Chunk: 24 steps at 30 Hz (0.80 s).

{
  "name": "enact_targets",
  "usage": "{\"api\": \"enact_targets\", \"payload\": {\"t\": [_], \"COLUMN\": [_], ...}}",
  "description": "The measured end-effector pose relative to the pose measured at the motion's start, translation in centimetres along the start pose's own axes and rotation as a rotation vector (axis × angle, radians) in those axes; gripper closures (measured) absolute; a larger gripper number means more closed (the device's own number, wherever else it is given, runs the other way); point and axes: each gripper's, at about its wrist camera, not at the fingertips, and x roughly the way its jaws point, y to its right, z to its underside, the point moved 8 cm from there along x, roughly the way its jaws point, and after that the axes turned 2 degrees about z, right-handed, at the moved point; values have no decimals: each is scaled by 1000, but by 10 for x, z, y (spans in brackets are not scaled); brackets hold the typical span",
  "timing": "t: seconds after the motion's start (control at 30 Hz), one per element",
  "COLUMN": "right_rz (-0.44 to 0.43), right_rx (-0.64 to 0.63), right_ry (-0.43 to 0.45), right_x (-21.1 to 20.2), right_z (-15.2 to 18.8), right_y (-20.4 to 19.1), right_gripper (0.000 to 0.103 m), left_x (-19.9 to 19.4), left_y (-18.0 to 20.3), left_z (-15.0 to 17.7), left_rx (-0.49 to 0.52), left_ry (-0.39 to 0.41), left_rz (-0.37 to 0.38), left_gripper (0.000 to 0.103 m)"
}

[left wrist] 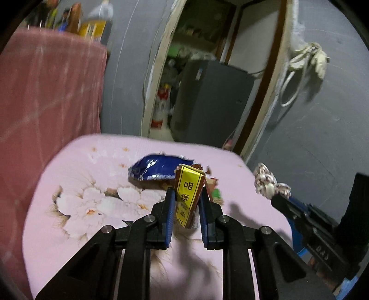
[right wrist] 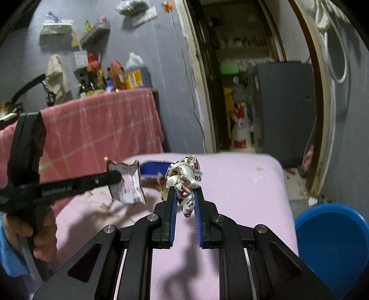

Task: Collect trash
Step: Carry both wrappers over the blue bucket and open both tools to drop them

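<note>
Left gripper [left wrist: 185, 196]: fingers closed on a brown-and-yellow wrapper [left wrist: 188, 196] clamped between the pads. Right gripper [right wrist: 185, 198]: fingers closed on a crumpled white wrapper [right wrist: 184, 180] protruding past the tips. A hand [right wrist: 43, 233], apparently the left, grips the left gripper's handle.

A: Occlusions? Blue wrapper [left wrist: 156, 169] — near edge hidden behind the brown-yellow packet [left wrist: 188, 196] in left view; in right view mostly behind the crumpled white wrapper [right wrist: 184, 182].
B: Blue tub [right wrist: 332, 244] cut off by the right frame edge. Bottles on the pink-cloth table [left wrist: 76, 20] motion-blurred, labels unreadable.
A: Packet's lower end hidden between the left gripper's fingers [left wrist: 169, 207].
</note>
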Motion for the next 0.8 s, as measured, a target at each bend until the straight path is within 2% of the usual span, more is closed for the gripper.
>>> {"api": "enact_targets", "payload": {"t": [0.2, 0.37, 0.47, 0.6, 0.7, 0.8], "right_rz": [54, 193, 258, 344, 414, 468], "right_rx": [-20, -31, -27, 8, 50, 91], "right_ry": [161, 306, 345, 364, 349, 315], "right_x": [-40, -85, -102, -118, -127, -130], "right_z": [-25, -43, -50, -52, -46, -38], "right_y": [7, 33, 51, 81, 107, 128], "right_gripper": [91, 91, 91, 91, 91, 91], "left_x": [-27, -40, -41, -27, -6, 20], "left_y": [43, 88, 123, 155, 177, 197], "left_z": [-15, -37, -42, -42, -38, -28], "left_rx": [66, 135, 174, 183, 183, 168], "left_ry": [158, 271, 299, 291, 255, 180], "left_rz": [29, 76, 116, 173, 209, 250], "left_gripper": [87, 87, 87, 87, 87, 87]}}
